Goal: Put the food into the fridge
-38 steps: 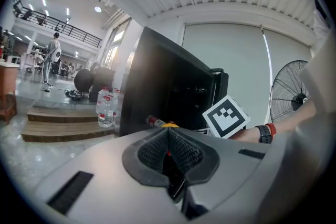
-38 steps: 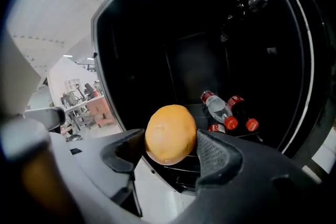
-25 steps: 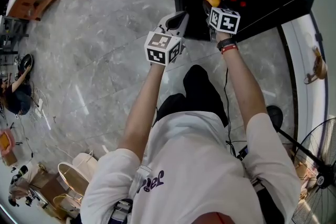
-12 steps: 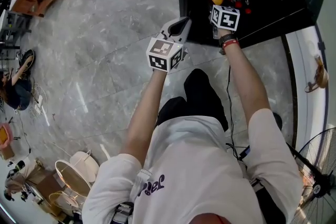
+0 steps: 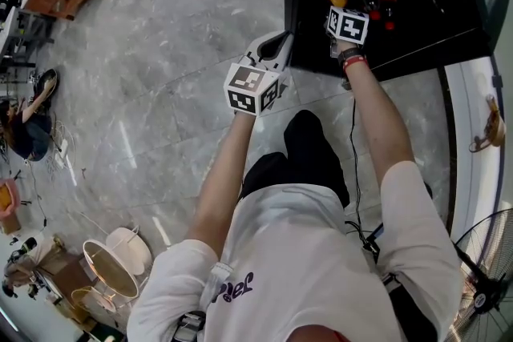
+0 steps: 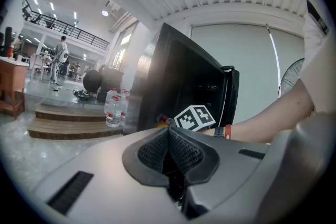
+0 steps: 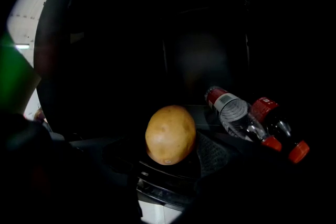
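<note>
Plainly, the right claw (image 5: 335, 14) is clenched on a potato (image 7: 169, 135). The right gripper view shows the rounded, yellow-brown potato sitting between the two jaws, with a ribbed pad (image 7: 211, 157) against its right side. The claw and potato are inside the dark opening of the black fridge (image 5: 417, 44). In the head view the potato shows just beyond the claw's marker cube (image 5: 347, 26), nearer the fridge's left edge than its right.

Just to the right of the potato, and apart from it, two bottles lie on their sides in the fridge. One is a clear bottle with a red label (image 7: 234, 113). The other is a darker bottle with a red cap (image 7: 276, 128). Whether the potato rests on anything inside cannot be told, because the space around it is too dark.

The left claw (image 6: 168, 150) is clenched on nothing, its ribbed pads pressed together. It hangs over the grey stone floor (image 5: 160, 76), just beside the fridge's left front corner and well apart from the potato.
</note>
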`<action>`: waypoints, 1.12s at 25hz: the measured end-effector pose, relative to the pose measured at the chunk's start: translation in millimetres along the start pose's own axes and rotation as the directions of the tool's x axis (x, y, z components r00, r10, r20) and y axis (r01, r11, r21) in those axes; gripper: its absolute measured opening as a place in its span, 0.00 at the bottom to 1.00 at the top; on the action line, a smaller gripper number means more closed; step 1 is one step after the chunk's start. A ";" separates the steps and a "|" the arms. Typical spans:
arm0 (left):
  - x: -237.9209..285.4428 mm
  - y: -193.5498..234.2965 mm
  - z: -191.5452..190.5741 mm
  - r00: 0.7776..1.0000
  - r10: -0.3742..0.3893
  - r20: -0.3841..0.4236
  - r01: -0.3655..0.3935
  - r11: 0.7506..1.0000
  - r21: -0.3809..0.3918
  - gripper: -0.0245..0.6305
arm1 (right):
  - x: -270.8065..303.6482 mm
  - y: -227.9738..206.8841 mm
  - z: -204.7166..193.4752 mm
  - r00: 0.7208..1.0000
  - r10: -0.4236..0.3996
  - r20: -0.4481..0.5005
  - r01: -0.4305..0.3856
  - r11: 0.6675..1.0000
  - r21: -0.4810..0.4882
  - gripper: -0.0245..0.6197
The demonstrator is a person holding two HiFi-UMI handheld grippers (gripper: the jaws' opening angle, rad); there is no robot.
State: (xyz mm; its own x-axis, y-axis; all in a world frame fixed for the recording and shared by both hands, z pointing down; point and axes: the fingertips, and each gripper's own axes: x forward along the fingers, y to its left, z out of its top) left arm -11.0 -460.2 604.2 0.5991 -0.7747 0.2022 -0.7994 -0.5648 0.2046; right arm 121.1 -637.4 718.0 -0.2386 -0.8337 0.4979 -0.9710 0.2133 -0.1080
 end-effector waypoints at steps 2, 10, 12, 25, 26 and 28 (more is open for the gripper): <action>-1.8 1.5 -1.0 1.000 0.002 -0.002 -0.002 1.000 0.001 0.07 | 4.4 0.3 -4.0 1.000 -0.006 -0.016 0.006 1.000 -0.006 0.53; -10.8 6.8 -1.4 1.000 0.006 -0.019 -0.005 1.000 0.009 0.07 | 9.3 5.1 -2.6 1.000 -0.008 -0.014 0.008 0.999 -0.038 0.54; -11.5 7.5 -0.5 1.000 0.005 -0.019 -0.005 1.000 0.006 0.07 | 7.2 6.8 0.0 1.000 -0.005 -0.004 0.005 0.999 -0.051 0.61; -25.6 -5.2 21.9 0.999 -0.004 -0.035 0.004 1.000 -0.018 0.07 | -33.6 4.0 1.3 1.000 -0.009 -0.019 0.008 0.999 -0.048 0.69; -27.0 -7.2 24.4 0.999 -0.006 -0.035 0.005 1.000 -0.017 0.07 | -37.4 4.2 1.6 1.000 -0.010 -0.019 0.009 0.999 -0.043 0.69; -30.5 -11.2 28.1 0.999 -0.009 -0.037 0.008 1.000 -0.015 0.07 | -45.4 4.1 2.5 1.000 -0.012 -0.020 0.011 0.999 -0.032 0.68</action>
State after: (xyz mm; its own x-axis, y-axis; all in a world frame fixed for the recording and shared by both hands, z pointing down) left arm -21.5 -438.2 568.8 0.6075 -0.7585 0.2359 -0.7936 -0.5671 0.2206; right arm 127.9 -600.0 692.9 -0.2266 -0.8260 0.5161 -0.9726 0.2199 -0.0750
